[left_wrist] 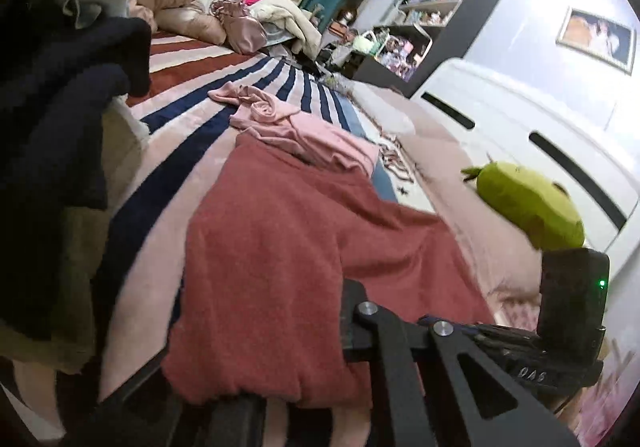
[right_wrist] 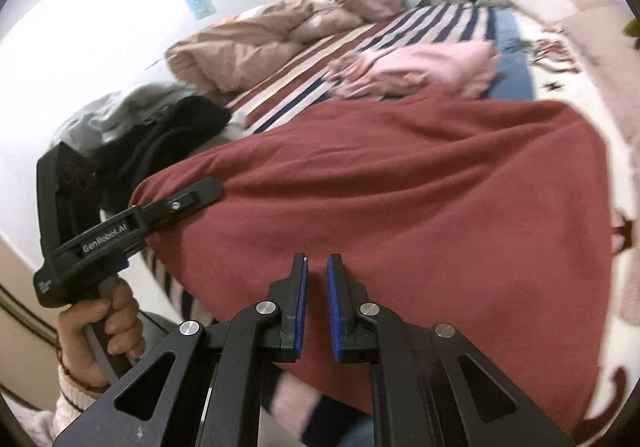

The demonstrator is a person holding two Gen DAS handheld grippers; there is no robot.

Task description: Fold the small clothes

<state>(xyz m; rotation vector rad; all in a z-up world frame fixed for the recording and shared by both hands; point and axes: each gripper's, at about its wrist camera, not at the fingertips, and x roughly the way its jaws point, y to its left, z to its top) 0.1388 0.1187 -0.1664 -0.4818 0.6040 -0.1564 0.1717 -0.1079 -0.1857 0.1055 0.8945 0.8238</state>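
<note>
A dark red garment point(right_wrist: 400, 183) lies spread on the striped bed cover point(right_wrist: 432, 27); it also shows in the left wrist view point(left_wrist: 272, 231). My left gripper point(right_wrist: 208, 189) rests at the garment's left edge, fingers closed flat on the cloth. In its own view the fingertips are hidden under the red cloth. My right gripper point(right_wrist: 317, 267) hovers over the garment's near edge, blue pads a narrow gap apart, nothing between them. A crumpled pink garment point(left_wrist: 296, 127) lies beyond the red one and also shows in the right wrist view point(right_wrist: 424, 67).
A pile of dark and grey clothes point(right_wrist: 160, 123) sits at the bed's left edge. A beige duvet point(right_wrist: 240, 43) is bunched at the far end. A green plush toy point(left_wrist: 528, 203) lies by the white headboard point(left_wrist: 540, 135). Shelves point(left_wrist: 436, 15) stand beyond.
</note>
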